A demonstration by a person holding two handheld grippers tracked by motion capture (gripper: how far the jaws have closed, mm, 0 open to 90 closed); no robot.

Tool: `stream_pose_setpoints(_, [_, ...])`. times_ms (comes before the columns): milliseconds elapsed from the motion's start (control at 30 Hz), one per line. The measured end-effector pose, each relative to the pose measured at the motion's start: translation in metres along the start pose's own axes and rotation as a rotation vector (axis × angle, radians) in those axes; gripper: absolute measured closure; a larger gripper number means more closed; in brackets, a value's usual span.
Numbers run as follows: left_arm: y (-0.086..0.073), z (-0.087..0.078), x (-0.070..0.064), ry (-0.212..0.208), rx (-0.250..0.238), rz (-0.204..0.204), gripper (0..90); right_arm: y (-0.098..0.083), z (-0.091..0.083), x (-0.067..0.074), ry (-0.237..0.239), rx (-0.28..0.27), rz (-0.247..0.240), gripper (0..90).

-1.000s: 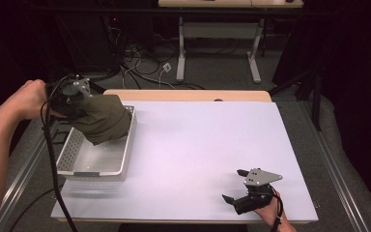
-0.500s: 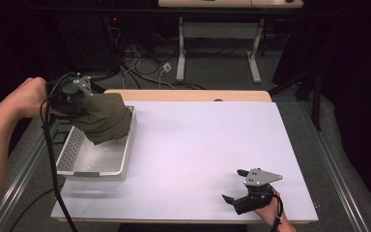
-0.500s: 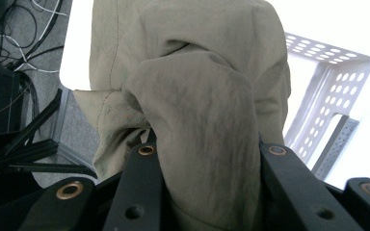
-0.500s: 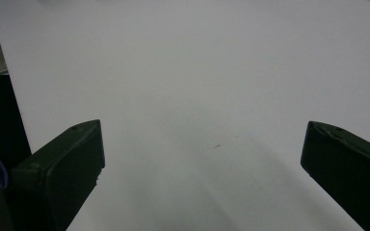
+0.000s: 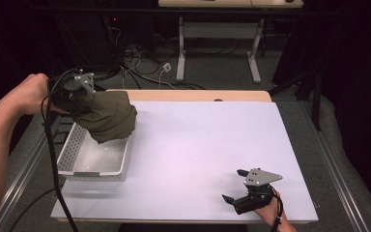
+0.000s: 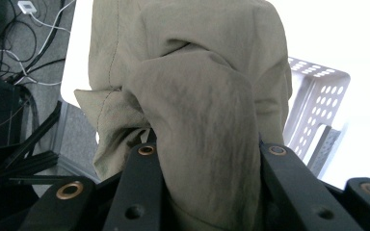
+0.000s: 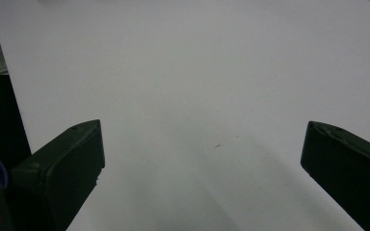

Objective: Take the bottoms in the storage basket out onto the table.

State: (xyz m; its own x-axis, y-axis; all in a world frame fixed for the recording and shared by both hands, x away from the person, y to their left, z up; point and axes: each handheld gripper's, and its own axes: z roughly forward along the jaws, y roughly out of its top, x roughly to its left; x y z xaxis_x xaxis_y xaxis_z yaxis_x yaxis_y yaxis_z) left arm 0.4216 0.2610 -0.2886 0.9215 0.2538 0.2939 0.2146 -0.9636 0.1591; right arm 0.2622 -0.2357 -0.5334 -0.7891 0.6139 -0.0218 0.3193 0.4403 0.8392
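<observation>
My left gripper is shut on a bunched olive-green cloth, held in the air over the far end of the white perforated basket at the table's left. From the left gripper view the cloth bulges up between the two black jaws, with the basket's wall behind it. Near the table's front right edge my right gripper rests low and open; in the right gripper view its fingertips stand wide apart over bare white tabletop, with nothing between them.
The white table top stretches between basket and right gripper. A black cable trails from the left gripper down past the basket's left side. Beyond the table's far edge lie floor cables and a desk frame.
The left gripper has shifted a little with the cloth, which hangs slightly farther right over the basket. The right gripper has stayed put.
</observation>
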Motion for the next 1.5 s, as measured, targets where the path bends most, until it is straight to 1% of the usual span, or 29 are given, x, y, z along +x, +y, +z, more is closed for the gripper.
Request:
stream_pose_setpoints(100, [0.005, 0.0, -0.001, -0.007, -0.004, 0.009, 73.1, 0.0, 0.0, 0.0, 0.0, -0.001, 0.0, 1.0])
stream_pose_setpoints(167, [0.006, 0.0, -0.002, -0.007, -0.008, 0.009, 73.1, 0.0, 0.0, 0.0, 0.0, 0.0, 0.0, 1.0])
stream_pose_setpoints(267, [0.01, 0.0, -0.003, -0.009, -0.011, 0.021, 73.1, 0.0, 0.0, 0.0, 0.001, -0.001, 0.001, 1.0])
stream_pose_setpoints(367, [0.013, 0.0, -0.005, -0.012, -0.022, 0.02, 73.1, 0.0, 0.0, 0.0, 0.0, 0.0, 0.0, 1.0])
stream_pose_setpoints(400, [0.015, -0.001, -0.005, -0.014, -0.023, 0.029, 73.1, 0.0, 0.0, 0.0, 0.001, -0.002, 0.001, 1.0])
stream_pose_setpoints(433, [0.016, -0.001, -0.006, -0.011, -0.026, 0.027, 73.1, 0.0, 0.0, 0.0, 0.001, -0.002, 0.001, 1.0])
stream_pose_setpoints(567, [0.021, -0.001, -0.008, -0.014, -0.031, 0.041, 73.1, 0.0, 0.0, -0.001, 0.001, 0.001, 0.001, 1.0])
stream_pose_setpoints(767, [0.029, 0.001, -0.01, -0.007, -0.044, 0.033, 73.1, 0.0, 0.0, -0.001, 0.001, 0.0, 0.003, 1.0])
stream_pose_setpoints(800, [0.03, 0.002, -0.011, -0.011, -0.044, 0.042, 73.1, 0.0, 0.0, -0.001, 0.0, 0.0, 0.004, 1.0])
stream_pose_setpoints(900, [0.034, 0.003, -0.012, -0.011, -0.05, 0.042, 73.0, 0.0, 0.0, -0.001, 0.0, 0.001, 0.003, 1.0])
stream_pose_setpoints(967, [0.037, 0.004, -0.014, -0.012, -0.052, 0.052, 73.0, 0.0, 0.0, -0.001, 0.001, 0.0, 0.003, 1.0])
stream_pose_setpoints(1000, [0.038, 0.004, -0.014, -0.008, -0.055, 0.048, 73.0, 0.0, 0.0, -0.001, 0.001, 0.0, 0.003, 1.0])
stream_pose_setpoints(1233, [0.049, 0.005, -0.017, -0.011, -0.052, 0.074, 73.0, 0.0, 0.0, -0.001, 0.001, -0.001, 0.003, 1.0])
stream_pose_setpoints(1300, [0.052, 0.006, -0.018, -0.011, -0.057, 0.075, 73.0, 0.0, 0.0, -0.001, 0.0, 0.0, 0.003, 1.0])
stream_pose_setpoints(1500, [0.063, 0.008, -0.022, -0.004, -0.066, 0.094, 73.0, 0.0, 0.0, -0.001, 0.0, -0.001, 0.004, 1.0])
